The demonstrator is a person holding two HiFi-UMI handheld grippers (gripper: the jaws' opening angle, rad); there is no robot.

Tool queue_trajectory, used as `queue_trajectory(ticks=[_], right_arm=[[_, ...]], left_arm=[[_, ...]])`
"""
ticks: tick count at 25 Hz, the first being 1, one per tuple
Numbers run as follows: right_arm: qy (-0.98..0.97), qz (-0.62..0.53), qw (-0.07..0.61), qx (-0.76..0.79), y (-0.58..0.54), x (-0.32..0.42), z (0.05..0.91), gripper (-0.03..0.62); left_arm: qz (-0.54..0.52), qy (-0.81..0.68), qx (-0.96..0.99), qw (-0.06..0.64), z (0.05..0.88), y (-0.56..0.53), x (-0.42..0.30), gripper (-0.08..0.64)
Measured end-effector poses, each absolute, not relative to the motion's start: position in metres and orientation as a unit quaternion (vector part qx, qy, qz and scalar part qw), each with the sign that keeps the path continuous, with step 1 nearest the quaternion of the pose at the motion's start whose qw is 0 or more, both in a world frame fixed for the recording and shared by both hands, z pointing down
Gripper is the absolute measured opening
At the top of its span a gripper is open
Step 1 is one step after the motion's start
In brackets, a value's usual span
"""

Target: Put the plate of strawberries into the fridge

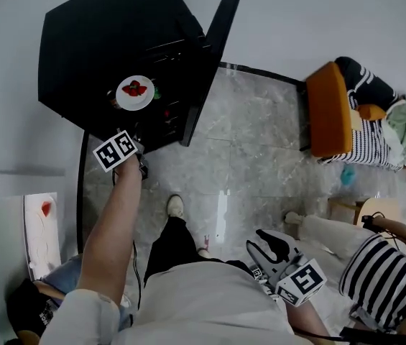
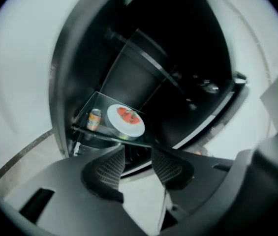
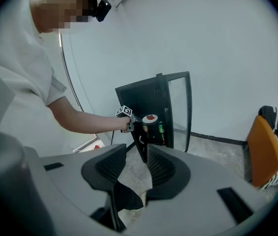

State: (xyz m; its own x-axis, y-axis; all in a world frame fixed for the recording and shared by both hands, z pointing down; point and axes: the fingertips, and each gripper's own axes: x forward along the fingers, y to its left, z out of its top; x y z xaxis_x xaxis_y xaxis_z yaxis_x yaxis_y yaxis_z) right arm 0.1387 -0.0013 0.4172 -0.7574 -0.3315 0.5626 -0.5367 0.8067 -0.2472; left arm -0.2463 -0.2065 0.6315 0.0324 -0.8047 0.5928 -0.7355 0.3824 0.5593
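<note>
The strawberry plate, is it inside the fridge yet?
Inside: the strawberry plate sits on a glass shelf in the fridge, beside a can.

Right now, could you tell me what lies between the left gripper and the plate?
Only the bare shelf edge lies between left gripper and plate, per the left gripper view.

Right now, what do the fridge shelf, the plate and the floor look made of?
Shelf: probably clear glass, see-through with a bright front edge.
Plate: white, smooth and glossy, so glazed ceramic or plastic; I can't tell which.
Floor: polished grey stone or tile, veined, with seams and a light reflection.
</note>
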Motion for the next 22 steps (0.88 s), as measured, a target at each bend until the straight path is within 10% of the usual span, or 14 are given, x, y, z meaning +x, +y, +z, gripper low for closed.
queue_trajectory(ticks=[22], right_arm=[[-0.97, 0.123, 0.197, 0.077, 0.168, 0.21, 0.397, 0.028]], left_arm=[[-0.134, -0.515, 0.751, 0.392, 0.447, 0.14, 0.031, 0.012]])
